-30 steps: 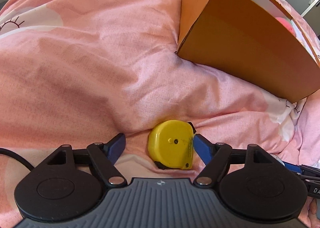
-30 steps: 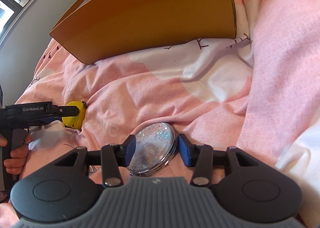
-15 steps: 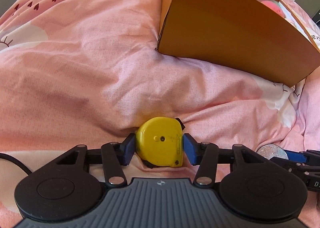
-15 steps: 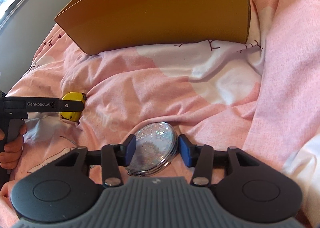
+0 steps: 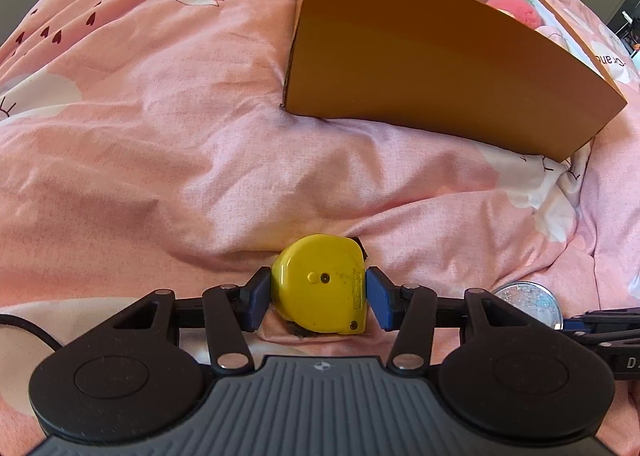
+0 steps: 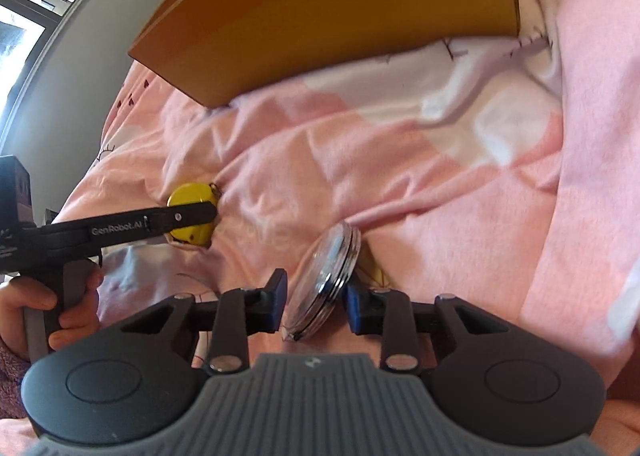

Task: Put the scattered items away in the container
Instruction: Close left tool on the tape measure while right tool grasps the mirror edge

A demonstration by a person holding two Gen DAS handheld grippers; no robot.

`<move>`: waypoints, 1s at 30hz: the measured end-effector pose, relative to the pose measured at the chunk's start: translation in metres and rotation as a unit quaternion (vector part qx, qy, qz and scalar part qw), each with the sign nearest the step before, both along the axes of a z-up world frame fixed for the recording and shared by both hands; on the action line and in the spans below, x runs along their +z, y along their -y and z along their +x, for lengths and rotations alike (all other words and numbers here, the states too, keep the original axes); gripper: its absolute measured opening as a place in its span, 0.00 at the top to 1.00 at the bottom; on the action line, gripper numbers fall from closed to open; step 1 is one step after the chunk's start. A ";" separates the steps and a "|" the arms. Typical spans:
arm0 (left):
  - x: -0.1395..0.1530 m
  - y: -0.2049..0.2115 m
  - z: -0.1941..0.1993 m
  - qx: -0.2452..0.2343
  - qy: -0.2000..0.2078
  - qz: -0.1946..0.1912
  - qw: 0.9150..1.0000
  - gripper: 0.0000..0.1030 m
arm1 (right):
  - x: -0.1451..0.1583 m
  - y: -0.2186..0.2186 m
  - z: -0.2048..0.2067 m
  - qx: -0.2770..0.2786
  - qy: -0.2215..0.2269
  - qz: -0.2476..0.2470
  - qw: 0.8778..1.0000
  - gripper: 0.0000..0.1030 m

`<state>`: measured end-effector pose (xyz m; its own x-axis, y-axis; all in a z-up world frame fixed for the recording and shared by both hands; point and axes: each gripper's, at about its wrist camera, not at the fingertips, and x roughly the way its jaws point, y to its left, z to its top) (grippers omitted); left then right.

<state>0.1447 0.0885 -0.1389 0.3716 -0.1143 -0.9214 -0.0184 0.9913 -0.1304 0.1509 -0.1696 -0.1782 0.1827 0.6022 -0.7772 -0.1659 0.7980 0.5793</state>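
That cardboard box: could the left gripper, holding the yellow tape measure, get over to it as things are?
Probably yes. The left gripper grips the tape measure, and only bare pink bedding lies before the open-topped box.

The left hand-held gripper (image 6: 208, 216) bears white lettering "GenRobot.AI" along its black side bar. In the left wrist view, partial, upside-down lettering stands on the box's (image 5: 440, 68) far inner wall, too cut off to read, and a "D" shows on the right hand-held gripper's (image 5: 592, 322) body.
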 end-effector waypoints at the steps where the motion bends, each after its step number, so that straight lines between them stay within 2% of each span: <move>1: -0.001 -0.002 -0.001 -0.003 0.001 -0.001 1.000 0.43 | -0.001 0.000 0.000 -0.001 -0.003 0.000 1.000 0.68; 6: 0.004 0.005 0.007 -0.020 0.006 0.000 1.000 0.43 | -0.005 0.003 0.001 -0.012 -0.012 0.007 1.000 0.76; 14: 0.003 0.017 0.007 -0.055 0.013 -0.001 0.998 0.43 | -0.005 0.007 0.002 -0.016 -0.013 0.012 1.000 0.77; 19: -0.004 0.016 0.009 -0.050 0.011 -0.013 0.999 0.43 | -0.005 0.009 0.002 -0.016 -0.014 0.013 1.000 0.77; 20: -0.004 0.015 0.009 -0.049 0.013 -0.019 0.999 0.43 | -0.005 0.009 0.002 -0.016 -0.015 0.013 1.000 0.77; 22: -0.002 0.015 0.007 -0.051 0.020 -0.029 0.998 0.59 | -0.006 0.010 0.002 -0.016 -0.016 0.015 1.000 0.77; 30: 0.007 0.019 0.005 -0.061 0.028 -0.064 0.996 0.57 | -0.007 0.010 0.003 -0.018 -0.018 0.017 1.000 0.77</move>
